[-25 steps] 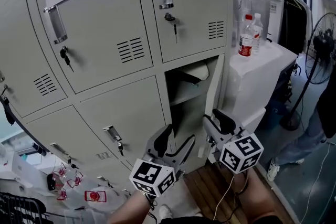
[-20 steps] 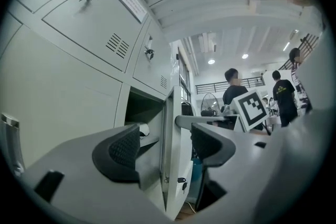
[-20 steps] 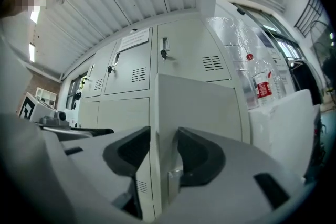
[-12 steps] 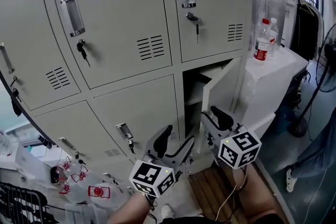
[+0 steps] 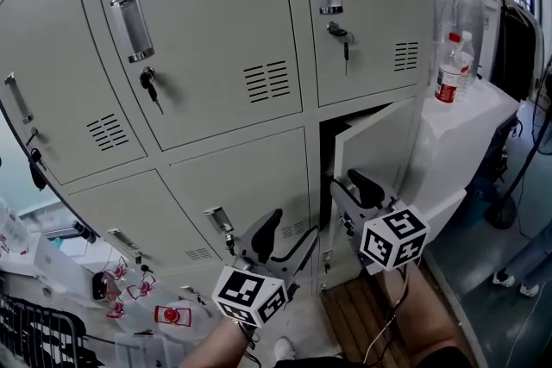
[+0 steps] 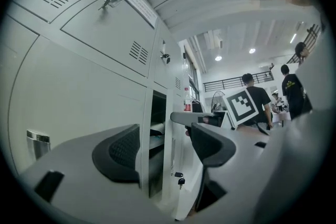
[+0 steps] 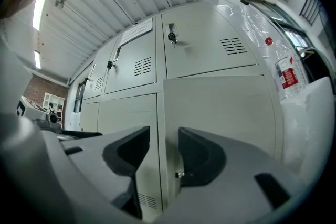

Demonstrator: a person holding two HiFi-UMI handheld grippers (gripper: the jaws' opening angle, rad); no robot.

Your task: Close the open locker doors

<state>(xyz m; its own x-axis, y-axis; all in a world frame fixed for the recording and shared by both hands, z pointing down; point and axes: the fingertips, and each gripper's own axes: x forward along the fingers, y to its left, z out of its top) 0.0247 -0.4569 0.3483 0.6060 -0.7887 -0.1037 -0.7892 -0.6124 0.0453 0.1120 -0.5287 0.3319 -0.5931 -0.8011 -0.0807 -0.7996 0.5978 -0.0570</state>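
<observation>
The grey lockers (image 5: 216,73) fill the head view. The lower right locker door (image 5: 384,142) stands ajar, with a narrow dark gap (image 5: 328,151) at its free edge. My right gripper (image 5: 345,184) is open and level right at that door; in the right gripper view the door (image 7: 220,107) fills the frame and its free edge shows between the jaws of the right gripper (image 7: 164,141), pads apart from it. My left gripper (image 5: 289,230) is open and empty, lower left of the right one. The left gripper (image 6: 165,141) faces the dark opening (image 6: 157,139); keys (image 6: 181,182) hang from the door.
A water bottle (image 5: 447,69) stands on a white box (image 5: 466,125) right of the lockers. Bags and clutter (image 5: 129,289) lie on the floor at the left. A wooden pallet (image 5: 362,314) is underfoot. People (image 6: 291,92) stand far behind.
The lower right door has swung from wide open to nearly shut. Both grippers have moved toward the lockers with it, and the view has shifted rightward along the lockers.
</observation>
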